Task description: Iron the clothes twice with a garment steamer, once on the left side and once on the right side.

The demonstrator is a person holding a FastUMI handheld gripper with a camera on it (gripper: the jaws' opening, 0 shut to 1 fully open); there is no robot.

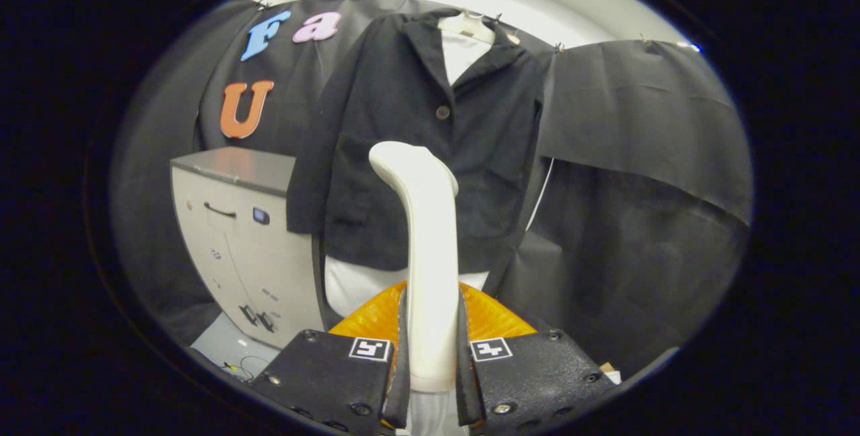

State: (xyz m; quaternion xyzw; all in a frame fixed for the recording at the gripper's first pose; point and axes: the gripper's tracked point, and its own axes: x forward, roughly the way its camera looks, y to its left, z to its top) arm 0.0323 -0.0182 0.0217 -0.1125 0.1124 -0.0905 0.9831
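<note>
A dark button-front jacket (pixel 403 134) hangs on a white hanger (pixel 467 25) over a white garment (pixel 460 53), straight ahead beyond the fingers. My gripper (pixel 432 349) is shut on the white handle of the garment steamer (pixel 423 234), both fingers pressing its sides. The steamer rises upright between the fingers, and its curved head (pixel 406 157) sits in front of the jacket's lower middle, bent toward the jacket's left half. Whether the head touches the cloth I cannot tell. An orange part (pixel 376 318) of the steamer shows just behind the fingers.
A grey cabinet (pixel 238 234) with a handle and a small panel stands to the left of the jacket. Black cloth (pixel 638 174) hangs as a wall behind and to the right. Pale floor with cables (pixel 235 355) lies below the cabinet.
</note>
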